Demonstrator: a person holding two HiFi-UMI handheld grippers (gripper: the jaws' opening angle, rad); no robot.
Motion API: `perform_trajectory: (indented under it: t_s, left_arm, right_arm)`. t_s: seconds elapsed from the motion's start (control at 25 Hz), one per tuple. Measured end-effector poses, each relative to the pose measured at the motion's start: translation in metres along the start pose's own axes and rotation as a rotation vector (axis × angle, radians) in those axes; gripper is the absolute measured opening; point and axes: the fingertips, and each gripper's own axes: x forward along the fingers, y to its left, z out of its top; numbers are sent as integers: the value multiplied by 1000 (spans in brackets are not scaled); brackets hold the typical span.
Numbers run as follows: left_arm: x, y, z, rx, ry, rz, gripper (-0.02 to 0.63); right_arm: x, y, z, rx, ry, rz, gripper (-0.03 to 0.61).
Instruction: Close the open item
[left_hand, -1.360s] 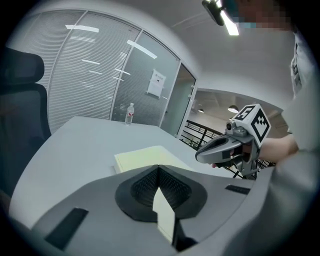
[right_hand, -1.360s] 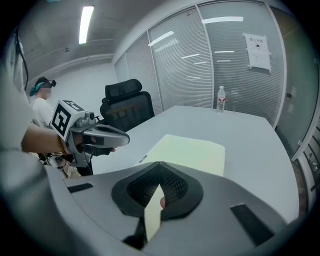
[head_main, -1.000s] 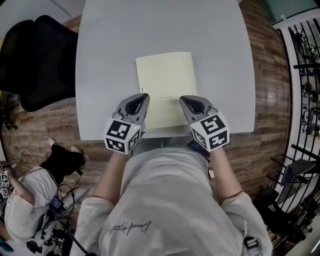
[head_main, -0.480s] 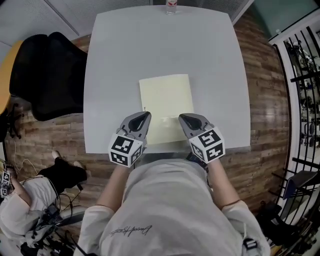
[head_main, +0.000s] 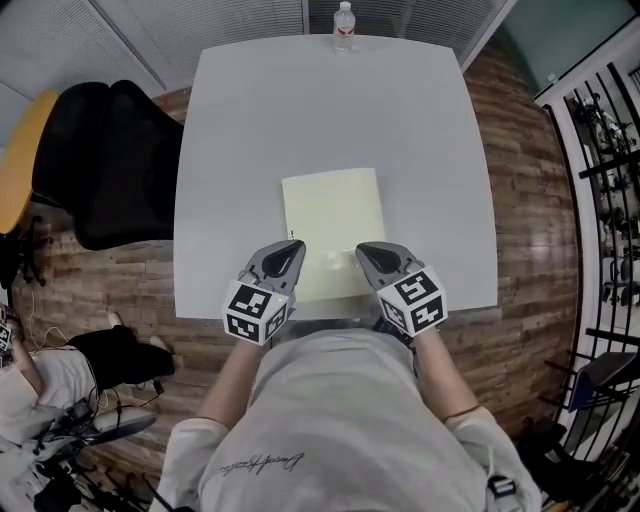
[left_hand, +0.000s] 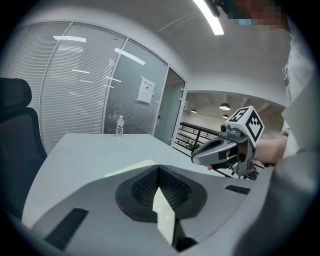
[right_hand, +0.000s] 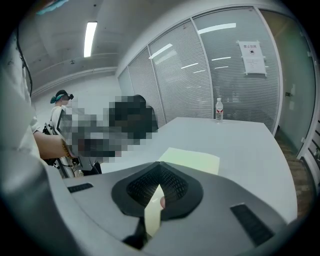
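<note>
A pale yellow folder (head_main: 333, 225) lies flat on the grey table (head_main: 250, 130), near its front edge, with its cover down. My left gripper (head_main: 291, 246) hovers over the folder's near left part and my right gripper (head_main: 364, 249) over its near right part. Both are shut with nothing held. In the left gripper view the left gripper (left_hand: 158, 167) has its jaws meeting at the tip, and a sliver of yellow shows through the slit behind. The right gripper (left_hand: 196, 159) appears beside it. The right gripper view shows the right gripper (right_hand: 160, 164) the same way, with the folder (right_hand: 191, 160) ahead.
A water bottle (head_main: 343, 25) stands at the table's far edge. A black chair (head_main: 110, 160) is at the table's left side. Black railings (head_main: 610, 150) run along the right. Another person sits on the wooden floor at the lower left (head_main: 40, 385).
The head view has pulled back, so the table's far edge and the bottle now show. Both grippers keep their place over the folder's near part, still shut.
</note>
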Motion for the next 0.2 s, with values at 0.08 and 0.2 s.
perform_trajectory:
  t_s: [0.08,0.2]
  left_arm:
    - [-1,-1,1,-10,-3,-5,9]
    - [-1,-5,3,-18,-4,-10,9]
  right_arm:
    - [-1,1,1,0,0,4,12]
    - [-4,3,2,-2,1,9,12]
